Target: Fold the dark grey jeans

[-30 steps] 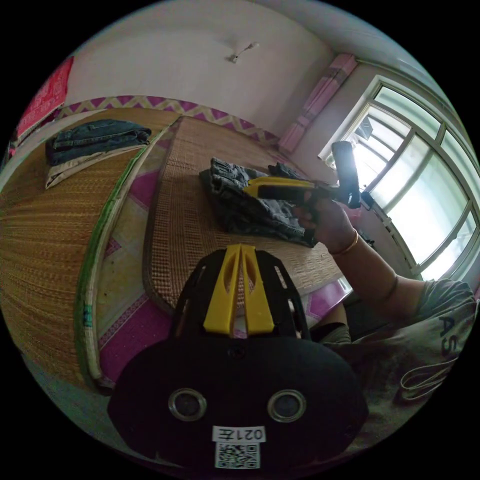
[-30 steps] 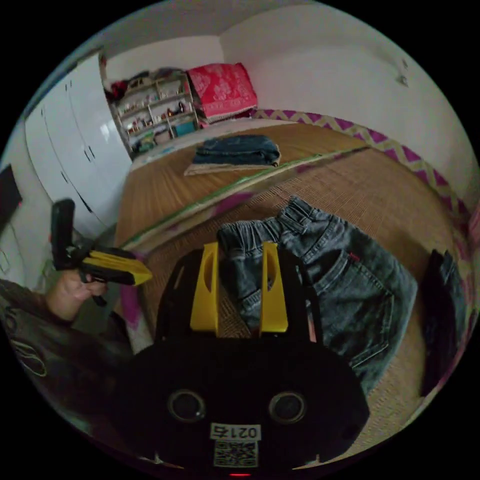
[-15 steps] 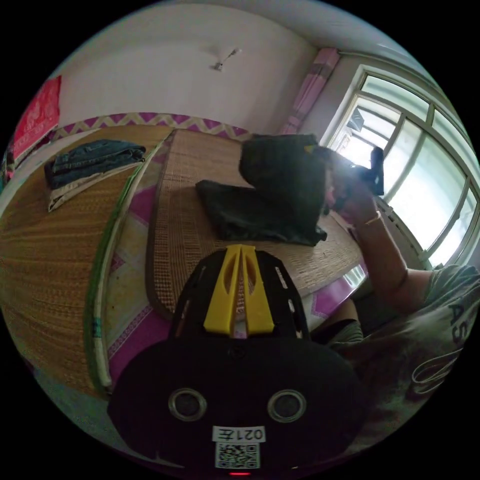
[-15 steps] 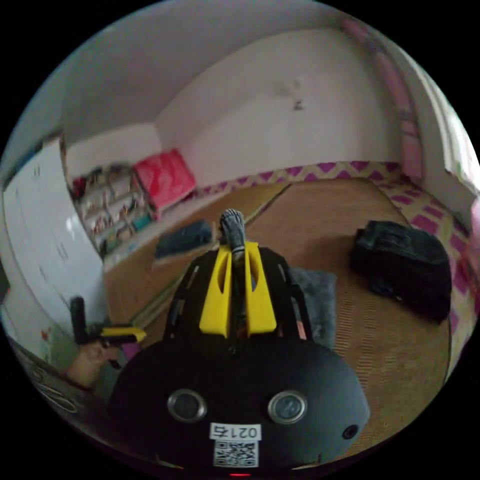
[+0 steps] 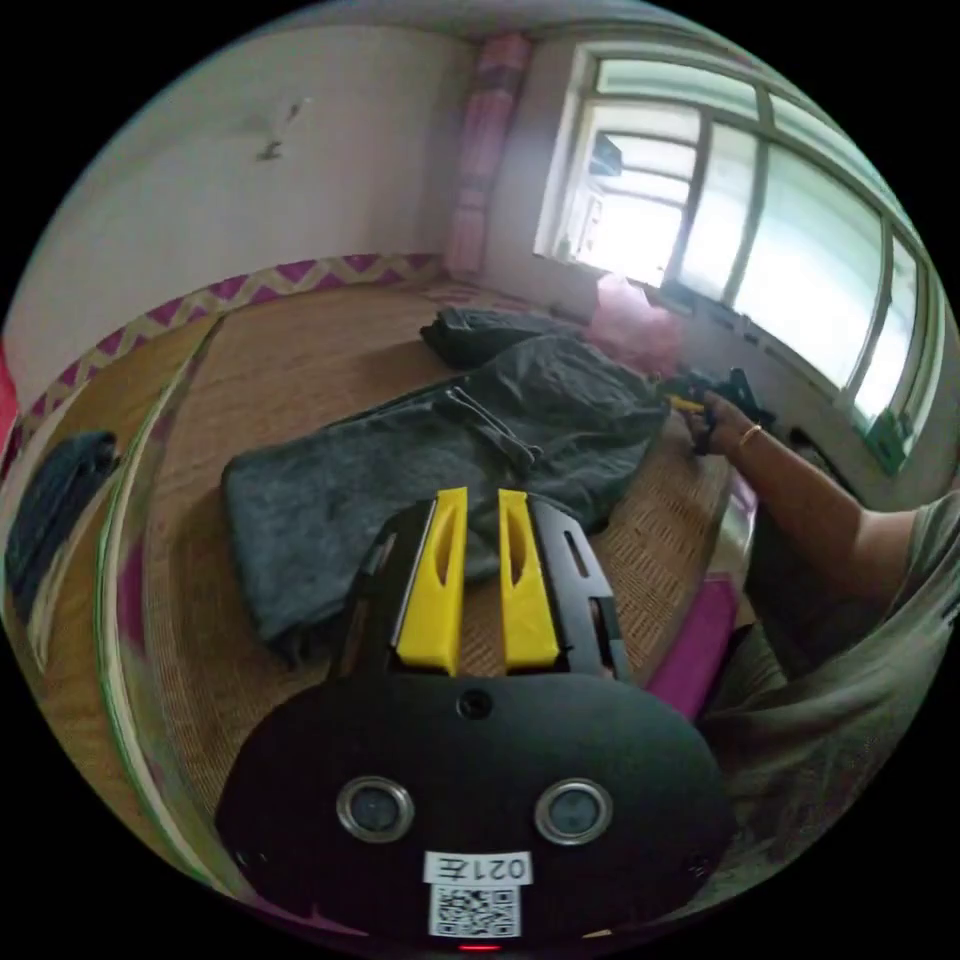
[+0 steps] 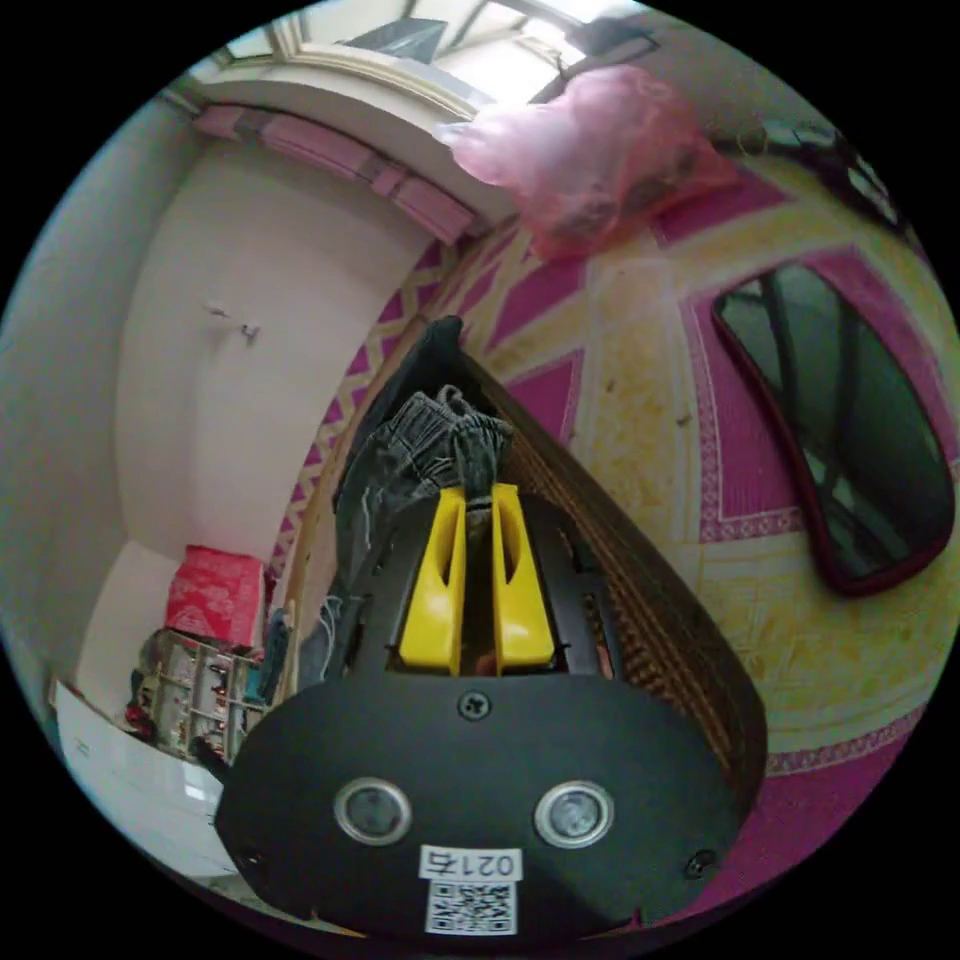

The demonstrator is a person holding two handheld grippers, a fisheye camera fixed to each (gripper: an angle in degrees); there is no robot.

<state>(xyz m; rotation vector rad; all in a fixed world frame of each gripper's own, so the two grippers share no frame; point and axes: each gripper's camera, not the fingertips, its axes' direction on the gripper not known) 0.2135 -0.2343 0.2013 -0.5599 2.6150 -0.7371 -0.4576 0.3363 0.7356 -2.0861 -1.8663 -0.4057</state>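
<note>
- The dark grey jeans (image 5: 430,470) are spread lengthwise over a woven straw mat (image 5: 300,370); in the left gripper view they lie just beyond the left gripper (image 5: 478,500), with one end toward the window (image 5: 740,230).
- The right gripper (image 6: 472,492) is clamped on the gathered elastic waistband (image 6: 450,430) of the jeans, both yellow jaws being pressed against the bunched cloth. The waistband is probably held at the mat's edge so that the garment can be drawn out straight before a fold is made.
- In the left gripper view, the person's hand (image 5: 725,430) with a bracelet is seen at the far end of the jeans, where that pull is applied.
- The left gripper is held unclenched, a narrow gap being left between its jaws and nothing lying between them. It is poised above the near edge of the jeans, likely in readiness to take the other end.
- The denim is seen as thick, matt and softly creased, with a raised seam or pocket edge (image 5: 490,425) across the middle; the waistband is ruffled and ribbed.
- The mat is stiff, of fine ribbed weave, laid on a pink and yellow patterned sheet (image 6: 640,400).
- A second dark garment (image 5: 480,330) is folded beyond the jeans, and a pink plastic bag (image 6: 590,150) lies near the window.
</note>
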